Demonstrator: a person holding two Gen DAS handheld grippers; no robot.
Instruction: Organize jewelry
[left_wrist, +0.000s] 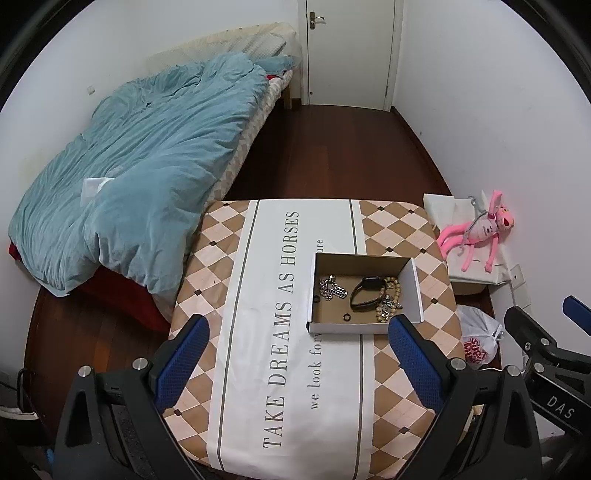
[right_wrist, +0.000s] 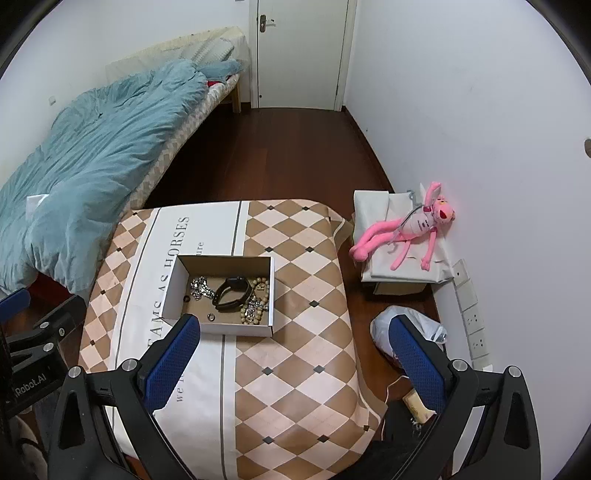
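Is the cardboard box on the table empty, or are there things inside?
Not empty. The open box holds a chain, a black watch, a bead bracelet and a small ring.

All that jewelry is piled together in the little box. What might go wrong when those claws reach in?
Two risks, I think. The silver chain, black watch and bead bracelet lie touching, so lifting one may drag another along. The cardboard box looks light and sits loose on the tablecloth; a nudge from the open left hand-held gripper could slide it. The small rings may be hard to pinch.
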